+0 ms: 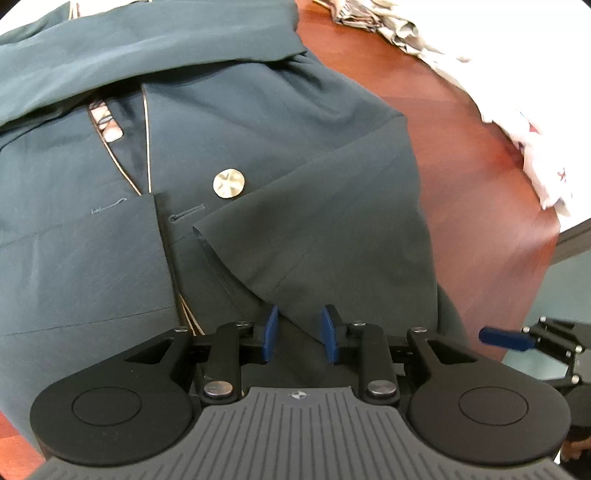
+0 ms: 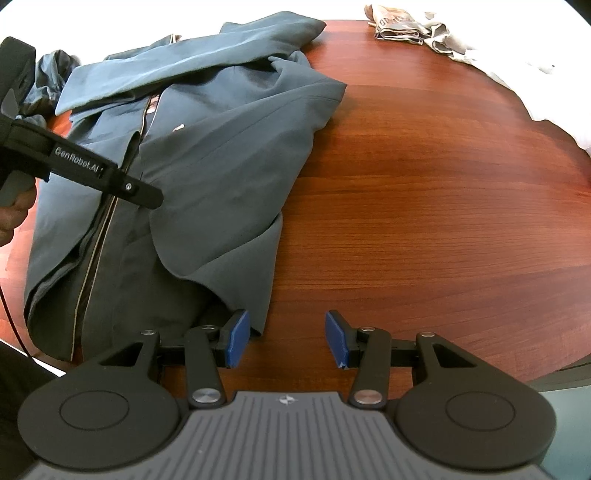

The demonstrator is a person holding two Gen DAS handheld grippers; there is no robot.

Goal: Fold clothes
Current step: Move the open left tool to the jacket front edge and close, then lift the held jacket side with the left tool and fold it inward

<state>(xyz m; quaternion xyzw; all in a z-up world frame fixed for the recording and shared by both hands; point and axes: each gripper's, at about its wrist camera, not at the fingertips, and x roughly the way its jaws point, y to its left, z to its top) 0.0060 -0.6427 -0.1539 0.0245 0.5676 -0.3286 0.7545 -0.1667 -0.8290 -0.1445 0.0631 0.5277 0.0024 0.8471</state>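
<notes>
A dark teal jacket with a gold button lies on the wooden table, its sleeves folded over the front. My left gripper hovers open over the near part of the right sleeve, nothing between its blue pads. In the right wrist view the jacket covers the left half of the table. My right gripper is open, low by the jacket's near hem; its left pad is at the cloth's edge. The left gripper's body reaches over the jacket there.
Crumpled pale clothes lie at the far right of the table, seen also as a heap in the right wrist view. More teal cloth is bunched at the far left. The table's right edge drops off to the floor.
</notes>
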